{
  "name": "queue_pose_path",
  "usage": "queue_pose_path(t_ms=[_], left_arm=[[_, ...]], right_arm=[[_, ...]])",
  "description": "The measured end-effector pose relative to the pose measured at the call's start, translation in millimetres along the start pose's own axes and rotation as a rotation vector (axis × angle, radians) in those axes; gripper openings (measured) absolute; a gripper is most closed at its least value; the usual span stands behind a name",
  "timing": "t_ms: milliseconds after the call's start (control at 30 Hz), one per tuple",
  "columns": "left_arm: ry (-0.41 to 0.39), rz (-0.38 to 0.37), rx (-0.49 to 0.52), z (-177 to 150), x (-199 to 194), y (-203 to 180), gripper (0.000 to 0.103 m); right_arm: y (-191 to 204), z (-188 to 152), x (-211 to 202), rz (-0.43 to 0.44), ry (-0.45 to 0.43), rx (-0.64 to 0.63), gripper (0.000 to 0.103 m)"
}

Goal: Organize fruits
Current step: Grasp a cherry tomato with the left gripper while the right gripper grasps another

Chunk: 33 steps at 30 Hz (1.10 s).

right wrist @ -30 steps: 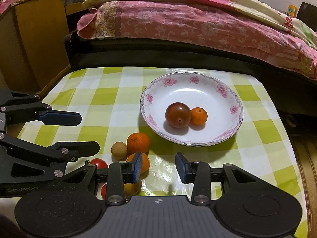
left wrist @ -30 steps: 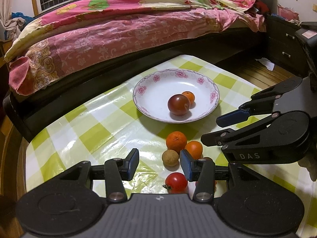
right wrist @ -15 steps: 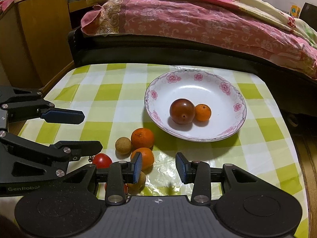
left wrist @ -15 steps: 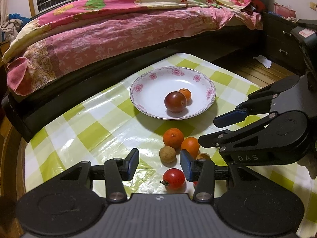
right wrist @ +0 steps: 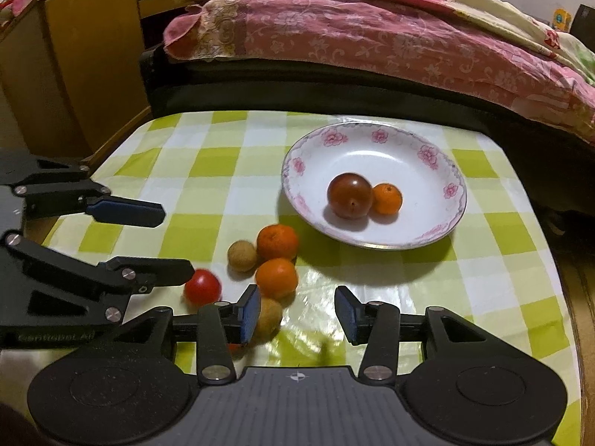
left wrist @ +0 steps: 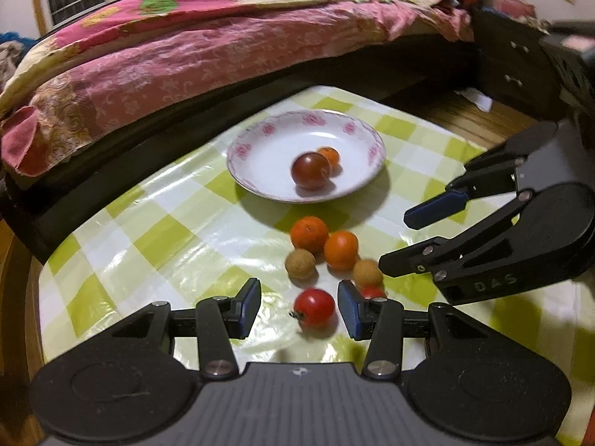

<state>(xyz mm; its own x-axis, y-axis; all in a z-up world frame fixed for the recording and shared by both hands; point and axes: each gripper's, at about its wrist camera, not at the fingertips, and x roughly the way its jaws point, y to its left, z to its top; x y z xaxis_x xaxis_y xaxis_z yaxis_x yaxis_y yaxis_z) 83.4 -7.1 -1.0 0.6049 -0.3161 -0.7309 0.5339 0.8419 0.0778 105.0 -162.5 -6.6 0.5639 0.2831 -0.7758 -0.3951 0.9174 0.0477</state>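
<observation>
A white floral plate (left wrist: 357, 182) (right wrist: 438, 156) holds a dark red plum (left wrist: 310, 170) (right wrist: 349, 195) and a small orange (left wrist: 330, 156) (right wrist: 387, 198). Loose fruit lies on the checked cloth in front of it: two oranges (left wrist: 309, 234) (right wrist: 277, 241), two brown longans (left wrist: 300, 263) (right wrist: 242, 255) and a red tomato (left wrist: 314, 306) (right wrist: 201, 287). My left gripper (left wrist: 297, 310) is open, with the tomato between its fingers. My right gripper (right wrist: 295, 314) is open and empty, just right of the fruit cluster. Each gripper shows in the other's view.
A bed with a pink floral quilt (left wrist: 223, 48) runs along the table's far side. A wooden cabinet (right wrist: 74, 63) stands at the far left in the right wrist view. A dark dresser (left wrist: 513, 70) stands at the right. The green checked tablecloth (right wrist: 223, 171) covers the table.
Both grippers have drawn back from the plate and lowered. The red tomato now lies between my left gripper's fingers. The fruit has not moved.
</observation>
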Motion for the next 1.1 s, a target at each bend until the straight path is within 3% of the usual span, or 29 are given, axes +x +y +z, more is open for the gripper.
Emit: queue_pose_path(t_ms=[300, 567, 833, 1100], left_arm=[[0.04, -0.018, 0.081, -15.9, 3.1, -6.4, 0.052], [0.054, -0.034, 0.063, -23.4, 1.7, 1.9, 0.052], [0.056, -0.051, 0.068, -25.8, 1.9, 3.3, 0.052], [0.052, -0.054, 0.08, -23.0, 6.1, 1.0, 0.052]], right_arm=[[15.6, -14.4, 0.6, 0.101, 0.043, -0.101, 0.044], [24.6, -20.1, 9.1, 0.164, 0.098, -0.123, 0.041], [18.7, -18.0, 27.8, 0.164, 0.109, -0.06, 0.032], [27.1, -20.2, 29.9, 0.121, 0.06, -0.135, 0.028]])
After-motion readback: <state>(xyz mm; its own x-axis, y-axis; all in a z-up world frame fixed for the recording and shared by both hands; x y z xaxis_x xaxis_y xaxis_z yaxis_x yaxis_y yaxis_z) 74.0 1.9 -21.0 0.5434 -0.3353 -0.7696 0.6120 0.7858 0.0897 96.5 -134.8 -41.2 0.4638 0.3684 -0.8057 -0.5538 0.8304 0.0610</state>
